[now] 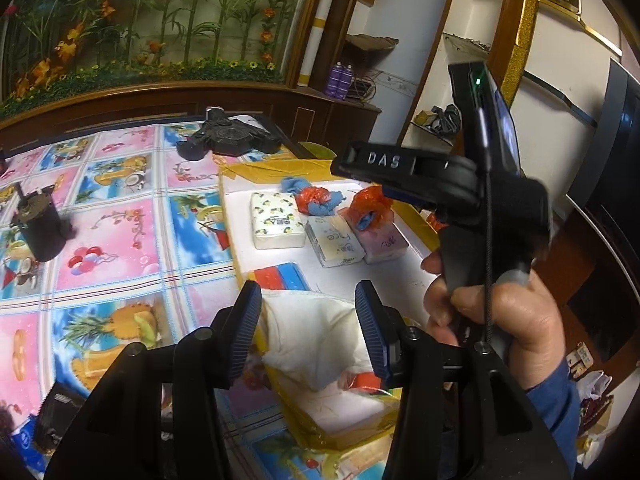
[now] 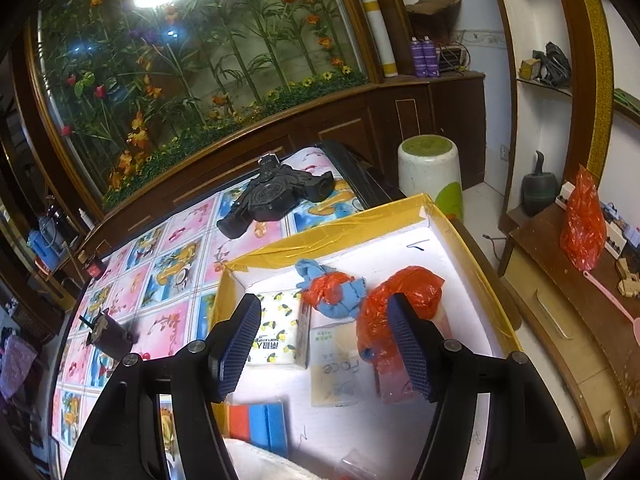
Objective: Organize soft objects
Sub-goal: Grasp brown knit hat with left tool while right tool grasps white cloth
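Inside the yellow-rimmed tray (image 2: 472, 240), white floor, sit all the soft items. Lemon-print tissue pack (image 2: 278, 330) at 9 o'clock of the group, "Face" tissue pack (image 2: 340, 368) centre, pink pack (image 2: 394, 380) at 3 o'clock, side by side and touching. Red bag w/ blue cloth (image 2: 336, 296) at 12 o'clock of the packs; a 2nd red bag (image 2: 390, 308) lies on top of the pink pack. Red/blue sponge block (image 2: 258, 426) at 7 o'clock, white folded cloth (image 1: 316, 332) nearest the left cam.

Handling, my read: everything's light and squashy. Tissue packs hold shape ok, so pinch across the short sides mid-length; film wrap looks slick, needs a firm squeeze. Bags are crinkly and floppy, so grab the bunched bulk, not a loose edge, or it'll slide out. Cloth will drape; take a thick fold.

Left gripper (image 1: 310, 330): fingers wide apart, holding nothing, poised above the white cloth; can't tell if there's contact. Right gripper (image 2: 324, 346): also spread wide, empty, hovering over the packs, the Face pack and 2nd red bag framed between the pads. Can't tell if the right-side pad touches the bag.
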### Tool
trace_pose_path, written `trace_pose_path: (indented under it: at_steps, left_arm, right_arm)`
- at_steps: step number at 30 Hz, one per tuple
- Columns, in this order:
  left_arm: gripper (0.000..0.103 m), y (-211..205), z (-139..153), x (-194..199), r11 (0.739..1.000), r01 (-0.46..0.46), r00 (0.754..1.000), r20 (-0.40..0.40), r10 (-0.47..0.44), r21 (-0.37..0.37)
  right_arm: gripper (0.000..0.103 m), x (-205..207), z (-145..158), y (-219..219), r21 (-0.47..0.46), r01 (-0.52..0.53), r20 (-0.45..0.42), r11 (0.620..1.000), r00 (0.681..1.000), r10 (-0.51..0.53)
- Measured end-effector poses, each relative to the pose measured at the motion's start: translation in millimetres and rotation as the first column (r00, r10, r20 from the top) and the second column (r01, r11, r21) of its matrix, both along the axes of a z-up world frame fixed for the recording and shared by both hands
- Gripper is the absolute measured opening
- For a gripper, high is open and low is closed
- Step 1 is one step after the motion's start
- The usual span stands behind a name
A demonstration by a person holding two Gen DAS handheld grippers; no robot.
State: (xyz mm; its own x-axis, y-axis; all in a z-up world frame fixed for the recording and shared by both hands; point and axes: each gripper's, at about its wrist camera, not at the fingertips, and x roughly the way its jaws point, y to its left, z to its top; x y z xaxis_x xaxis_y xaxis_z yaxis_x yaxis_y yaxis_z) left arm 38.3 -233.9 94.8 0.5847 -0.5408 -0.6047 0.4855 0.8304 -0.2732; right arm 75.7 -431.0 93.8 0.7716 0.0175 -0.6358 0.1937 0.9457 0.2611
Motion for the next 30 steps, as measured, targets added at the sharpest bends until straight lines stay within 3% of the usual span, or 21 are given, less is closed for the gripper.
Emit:
trace_pose_path:
  at_steps: [7,14,16,18,22,24,26,30]
  left_arm:
    - [0.047,60,12,-24,1.0,-0.007,0.998,-0.063,0.006,-0.006]
    - [0.047,179,3,-50,0.991,-0.133,0.986,-0.101,0.133,0.007]
    - [0.047,221,-2,-58,0.976,-0.219,0.971,-0.101,0.218,-0.001]
    - [0.058,256,-11,-64,0.959,-0.283,0.954,-0.107,0.28,-0.01]
    - [0.059,297,-41,-62,0.935,-0.355,0.917,-0.187,0.353,0.022]
    - [0.059,302,-50,-63,0.939,-0.343,0.918,-0.209,0.337,0.009]
    - [0.059,299,-56,-63,0.953,-0.301,0.93,-0.218,0.297,0.015]
    - [0.059,295,-59,-62,0.967,-0.248,0.945,-0.207,0.253,0.052]
  right_arm:
    - [0.066,-15,0,22,0.009,-0.045,0.023,0.999,0.999,0.044]
    - [0.069,-69,1,80,-0.001,-0.245,0.022,0.969,0.969,0.245]
    - [0.069,-83,-3,95,0.016,-0.328,0.011,0.945,0.945,0.328]
    - [0.069,-98,-9,110,0.011,-0.405,-0.011,0.914,0.914,0.405]
    - [0.069,-117,-24,128,0.028,-0.514,-0.066,0.858,0.855,0.514]
    - [0.069,-121,-31,133,0.065,-0.551,-0.092,0.832,0.827,0.555]
    - [0.076,-125,-37,136,0.101,-0.581,-0.12,0.808,0.799,0.59]
    - [0.084,-141,-37,141,0.076,-0.653,-0.166,0.754,0.737,0.655]
